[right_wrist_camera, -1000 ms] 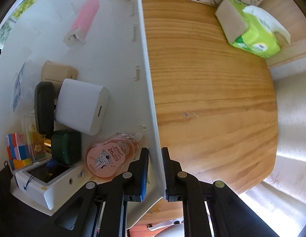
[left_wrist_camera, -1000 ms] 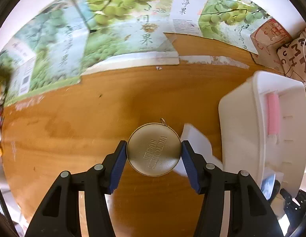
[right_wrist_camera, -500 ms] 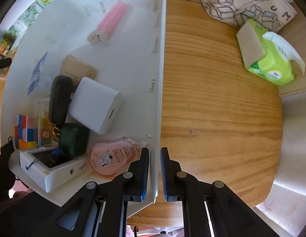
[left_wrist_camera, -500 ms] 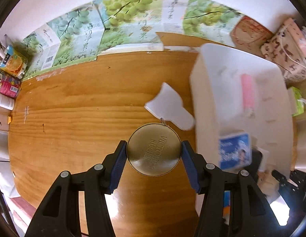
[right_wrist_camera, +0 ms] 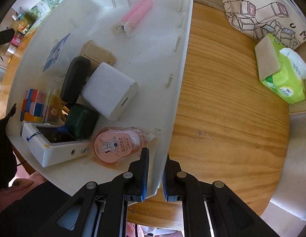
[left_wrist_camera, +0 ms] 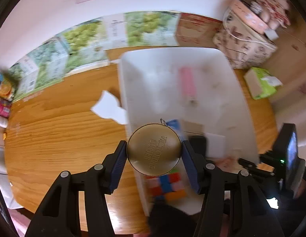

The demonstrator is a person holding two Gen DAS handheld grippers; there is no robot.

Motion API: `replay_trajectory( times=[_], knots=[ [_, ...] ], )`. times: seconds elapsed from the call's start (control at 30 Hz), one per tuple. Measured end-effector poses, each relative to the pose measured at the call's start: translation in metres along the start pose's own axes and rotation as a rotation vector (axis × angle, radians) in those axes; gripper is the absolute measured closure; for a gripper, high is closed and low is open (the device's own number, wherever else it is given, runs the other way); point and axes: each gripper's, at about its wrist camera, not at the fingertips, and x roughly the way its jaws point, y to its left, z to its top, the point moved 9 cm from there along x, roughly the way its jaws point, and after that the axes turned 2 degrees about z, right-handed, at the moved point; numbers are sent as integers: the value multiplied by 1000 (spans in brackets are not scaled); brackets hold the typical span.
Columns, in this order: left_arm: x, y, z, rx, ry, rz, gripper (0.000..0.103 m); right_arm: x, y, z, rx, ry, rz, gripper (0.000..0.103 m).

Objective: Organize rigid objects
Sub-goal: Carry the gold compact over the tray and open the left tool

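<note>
- My left claw's gold round tin (left_wrist_camera: 154, 148), lower centre, reads "VICTORIA'S" over a smaller word I can't make out.
- Pink tape dispenser (right_wrist_camera: 113, 145), lower left: "20".
- Canvas bag (right_wrist_camera: 261, 9), upper right: loose letters "T", "U", "M".

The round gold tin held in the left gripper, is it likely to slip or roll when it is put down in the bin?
The gold tin looks smooth and metallic, so it may slip, being pinched only at its curved rim by the left gripper. Laid flat in the white bin it should stay; on edge it would probably roll.
</note>
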Motion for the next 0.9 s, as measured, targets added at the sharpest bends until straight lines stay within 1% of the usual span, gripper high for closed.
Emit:
replay_trajectory(
  times=[0.17, 0.27, 0.4, 0.43, 0.47, 0.5, 0.53, 0.57, 0.73, 0.9],
  knots=[
    [6, -34, -5, 36, 21, -56, 44, 6, -7, -7, -26, -2, 12, 91],
    [8, -47, -8, 42, 35, -90, 44, 7, -7, -7, -44, 0, 12, 91],
    [7, -51, -7, 36, 31, -102, 43, 8, -5, -2, -57, 5, 13, 91],
    [6, -50, -6, 29, 27, -103, 43, 6, -4, 1, -57, 6, 13, 91],
    [4, -48, -5, 22, 22, -103, 41, 6, -4, 1, -58, 8, 14, 91],
    [3, -45, -2, 13, 15, -101, 38, 7, -4, 2, -57, 10, 14, 91],
    [2, -42, -1, 6, 10, -97, 33, 8, -3, 2, -58, 13, 12, 91],
    [1, -38, 1, -3, 2, -91, 30, 9, -3, 2, -57, 15, 10, 91],
    [-2, -18, 7, -41, -8, -67, 27, 9, -3, 5, -46, 26, 4, 91],
    [0, 15, 14, -132, -16, -55, 27, 12, -3, 7, -27, 39, -8, 91]
  ],
)
